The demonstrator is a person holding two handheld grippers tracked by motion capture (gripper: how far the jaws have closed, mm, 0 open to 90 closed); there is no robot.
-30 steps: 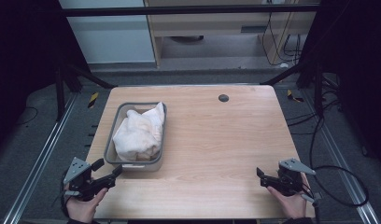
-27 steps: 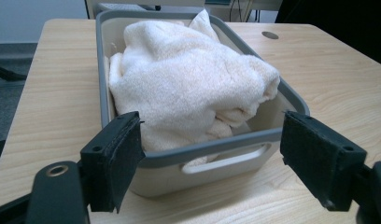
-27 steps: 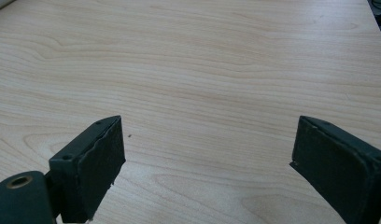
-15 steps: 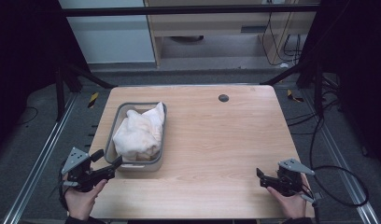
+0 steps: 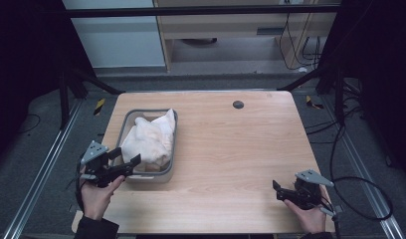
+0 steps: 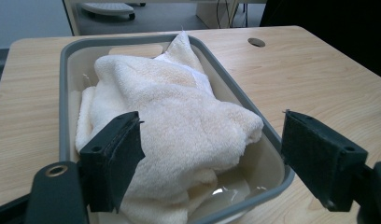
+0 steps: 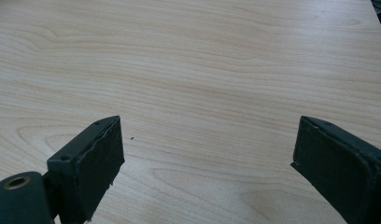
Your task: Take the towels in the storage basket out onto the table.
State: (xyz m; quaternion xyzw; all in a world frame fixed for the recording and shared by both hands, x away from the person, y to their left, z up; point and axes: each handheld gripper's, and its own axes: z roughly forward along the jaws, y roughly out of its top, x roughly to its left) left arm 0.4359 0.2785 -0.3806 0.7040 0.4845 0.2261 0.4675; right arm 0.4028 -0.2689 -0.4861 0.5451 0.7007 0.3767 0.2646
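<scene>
A pale wooden table [image 5: 231, 149] stands on a dark floor between black frame struts, with light cabinets beyond its far edge. Nearest the person, at the table's front right corner, the right gripper [image 5: 278, 190] rests low over bare wood in the person's right hand [image 5: 310, 219]; its own view shows the two black jaws set wide apart with nothing but wood grain between them. It is well apart from the work and looks idle.

At the front left, the left gripper [image 5: 127, 157], held in the left hand [image 5: 99, 191], points at the near end of a grey tub [image 5: 122, 130]. Its jaws are spread wide too and hold nothing: in the left gripper view one pad sits in front of the near left part of the tub, the other outside the tub's right rim. A crumpled cream towel [image 6: 179, 126] fills most of the tub, heaped above the rim, its near fold lying between the jaws and just ahead of them.

This looks like the approach to a first grasp on the towel, with no contact made yet. The next move likely calls for easing the left gripper forward and down so both pads straddle a thick fold, clear of the tub wall, then closing firmly before lifting

Farther off, a small dark round hole [image 5: 238, 104] sits near the table's far edge
</scene>
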